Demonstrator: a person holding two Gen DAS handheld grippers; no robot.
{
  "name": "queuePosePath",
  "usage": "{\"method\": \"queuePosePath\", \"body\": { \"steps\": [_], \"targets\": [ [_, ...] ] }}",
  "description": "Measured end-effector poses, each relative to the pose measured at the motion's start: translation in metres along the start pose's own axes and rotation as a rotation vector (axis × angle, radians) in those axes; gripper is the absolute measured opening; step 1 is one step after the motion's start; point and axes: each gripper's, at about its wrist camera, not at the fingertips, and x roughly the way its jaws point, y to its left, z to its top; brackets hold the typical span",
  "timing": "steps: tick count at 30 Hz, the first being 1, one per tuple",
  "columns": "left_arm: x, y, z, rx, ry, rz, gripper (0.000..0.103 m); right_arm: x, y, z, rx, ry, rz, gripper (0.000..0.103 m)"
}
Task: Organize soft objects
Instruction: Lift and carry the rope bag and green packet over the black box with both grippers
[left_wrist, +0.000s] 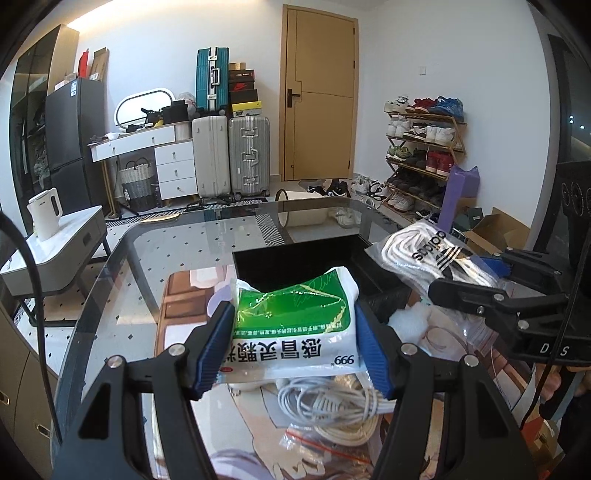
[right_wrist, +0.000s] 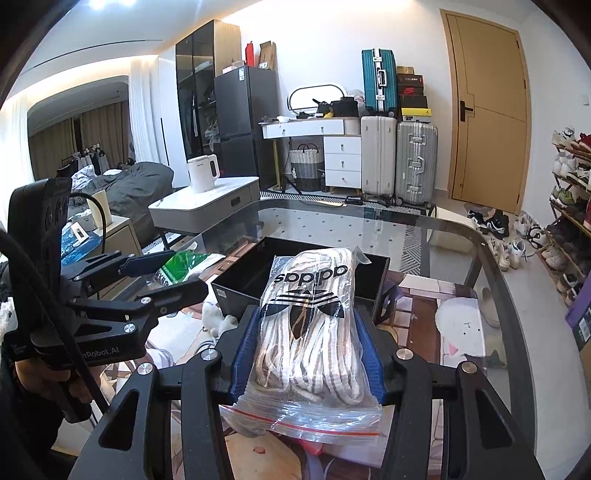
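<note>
My left gripper (left_wrist: 295, 343) is shut on a green and white medicine packet (left_wrist: 295, 325) and holds it above the table, just short of a black open box (left_wrist: 295, 264). My right gripper (right_wrist: 306, 354) is shut on a clear Adidas zip bag of white laces (right_wrist: 310, 325) and holds it in front of the same black box (right_wrist: 251, 275). In the left wrist view the right gripper (left_wrist: 491, 284) and its bag (left_wrist: 432, 258) hang at the right of the box. In the right wrist view the left gripper (right_wrist: 162, 275) and its packet (right_wrist: 181, 267) are at the left.
A glass table (left_wrist: 184, 251) carries a printed mat (left_wrist: 184, 306). On it lie a coiled white cable (left_wrist: 328, 402), cream cord in a zip bag (left_wrist: 340, 432), white stuffing (left_wrist: 410, 321) and a small white plush (right_wrist: 218, 321). A side table with a kettle (left_wrist: 44, 214) stands left.
</note>
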Motion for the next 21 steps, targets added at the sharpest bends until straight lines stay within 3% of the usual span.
{"method": "queuePosePath", "body": {
  "steps": [21],
  "targets": [
    [0.047,0.010,0.029,0.037,0.015,-0.013,0.064,0.048,-0.015,0.034,-0.029,0.127,0.027,0.051]
  ]
}}
